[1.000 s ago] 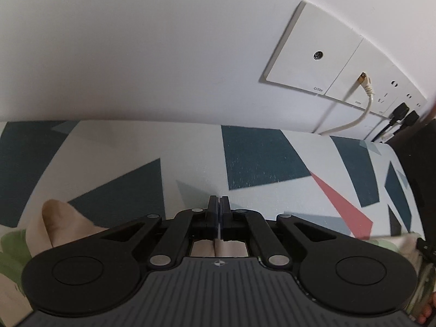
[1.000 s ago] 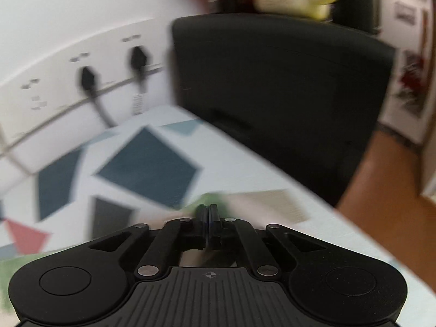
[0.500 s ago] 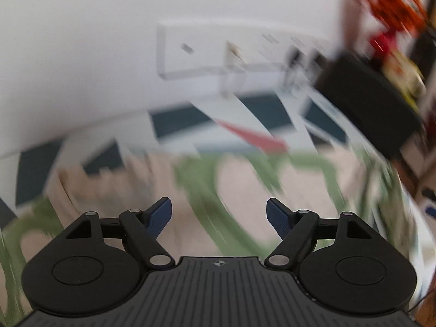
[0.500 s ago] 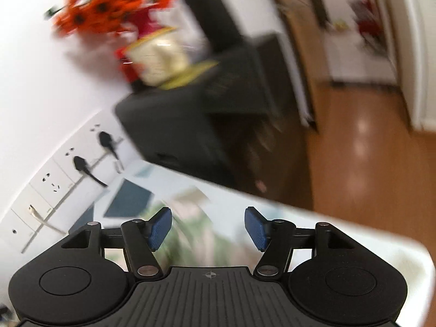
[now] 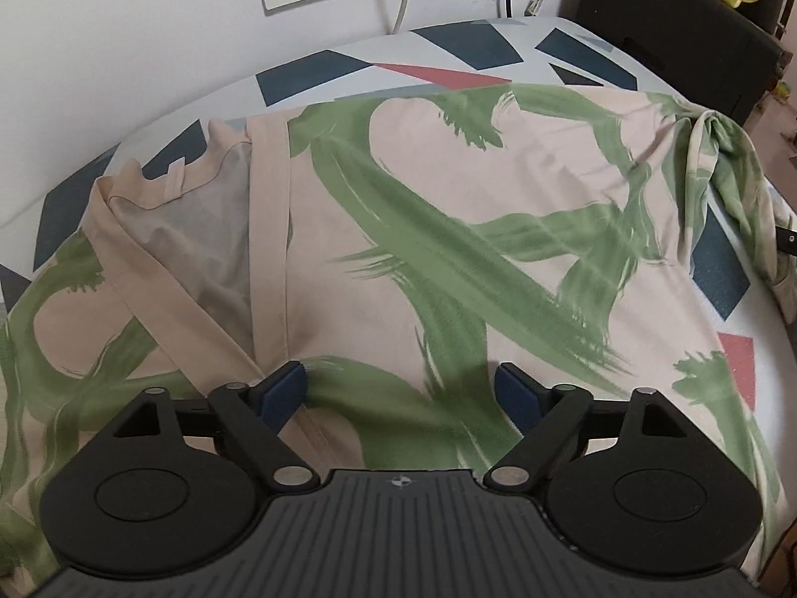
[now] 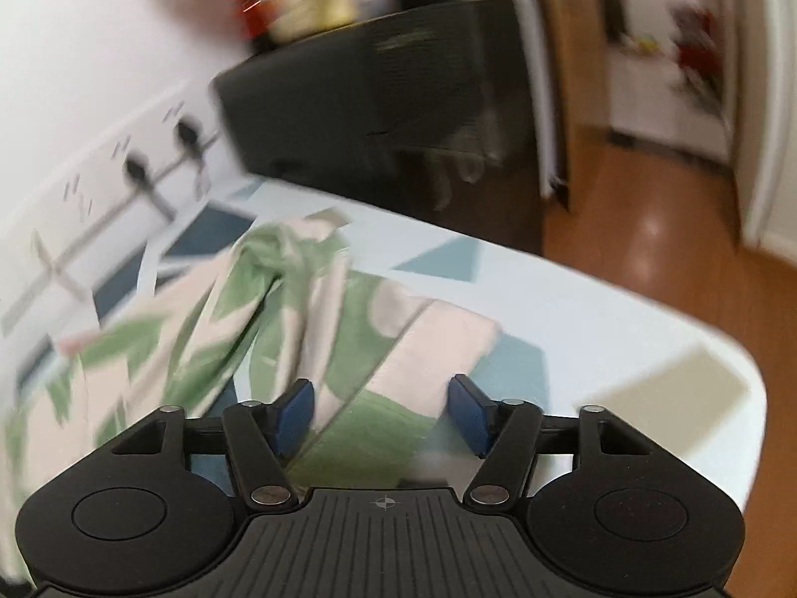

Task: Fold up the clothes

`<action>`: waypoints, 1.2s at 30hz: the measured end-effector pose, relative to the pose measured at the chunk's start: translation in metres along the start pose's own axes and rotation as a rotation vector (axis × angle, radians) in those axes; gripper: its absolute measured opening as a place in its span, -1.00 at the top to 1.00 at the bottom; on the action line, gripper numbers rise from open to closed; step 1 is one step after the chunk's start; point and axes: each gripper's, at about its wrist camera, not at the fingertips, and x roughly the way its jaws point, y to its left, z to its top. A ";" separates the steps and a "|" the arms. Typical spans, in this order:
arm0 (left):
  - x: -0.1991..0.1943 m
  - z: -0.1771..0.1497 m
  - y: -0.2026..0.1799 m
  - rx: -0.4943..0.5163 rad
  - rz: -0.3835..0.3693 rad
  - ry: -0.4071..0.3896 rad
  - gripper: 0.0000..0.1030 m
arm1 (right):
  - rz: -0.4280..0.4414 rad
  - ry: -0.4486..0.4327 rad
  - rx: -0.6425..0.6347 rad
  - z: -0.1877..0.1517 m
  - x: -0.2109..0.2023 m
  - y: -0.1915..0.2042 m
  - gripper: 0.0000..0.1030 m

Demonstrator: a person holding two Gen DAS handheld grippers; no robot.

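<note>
Garment (image 5: 448, 229) in pale pink with broad green brushstrokes lies spread across a table (image 5: 473, 50) covered in a geometric blue, red and white pattern, its neckline (image 5: 174, 189) turned toward the wall and its front bands overlapping at the middle. One sleeve (image 5: 732, 174) sits bunched and twisted at the table's far right edge, near a dark cabinet (image 5: 672, 25).

The left gripper (image 5: 398, 393) hovers over the lower front of the cloth, its blue pads wide apart after opening further in the last half second; fabric shows between them, but nothing is pinched.

In the blurred right wrist view, the right gripper (image 6: 381, 411) hangs over the crumpled sleeve end (image 6: 398, 349), near the table's right side. Its jaws have just been narrowing, yet a clear gap remains and the pads do not press on the cloth lying between them.

The work appears to stand at the laying-out stage: the body is mostly flat, no fold is yet made, and the sleeve wants straightening. The next move likely calls for the right jaws to close on the sleeve cuff and draw it out or across the body, while the left gripper takes an edge to steady or begin the fold.
</note>
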 end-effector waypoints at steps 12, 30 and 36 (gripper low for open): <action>0.007 -0.002 0.004 -0.039 -0.013 0.011 -0.91 | -0.190 -0.328 0.267 0.101 -0.068 -0.094 0.90; -0.068 -0.022 0.116 -0.369 -0.166 -0.100 -0.94 | 0.441 -0.065 0.035 0.140 -0.153 0.089 0.90; -0.117 -0.077 0.202 -0.614 -0.098 -0.181 -0.94 | 0.743 0.177 -0.167 0.068 -0.167 0.226 0.90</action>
